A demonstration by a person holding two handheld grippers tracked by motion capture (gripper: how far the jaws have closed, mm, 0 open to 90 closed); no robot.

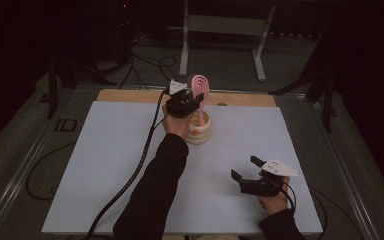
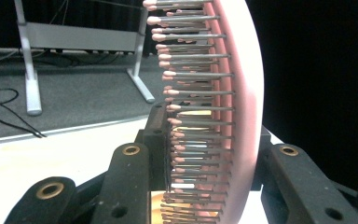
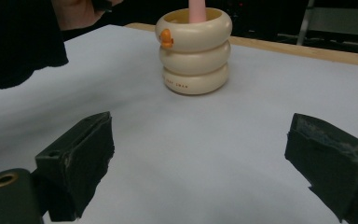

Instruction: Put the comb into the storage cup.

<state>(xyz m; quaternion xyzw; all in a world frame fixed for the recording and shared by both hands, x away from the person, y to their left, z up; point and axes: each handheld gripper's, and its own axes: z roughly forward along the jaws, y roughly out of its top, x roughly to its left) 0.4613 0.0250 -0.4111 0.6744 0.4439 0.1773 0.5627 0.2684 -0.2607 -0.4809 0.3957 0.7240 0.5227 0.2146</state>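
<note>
On the left, the left tool [image 1: 189, 104] is pinching a pink hairbrush [image 1: 200, 88] by its head, bristles showing between the jaws in the left gripper view, and the handle already dips into the cream ringed cup [image 1: 199, 129] standing near the far middle of the counter [image 1: 105, 165]. The brush looks mostly placed; what seems left is to lower it fully and let go. To the right, the right tool [image 1: 244, 167] rests spread and empty on the counter, well apart from the cup.
</note>
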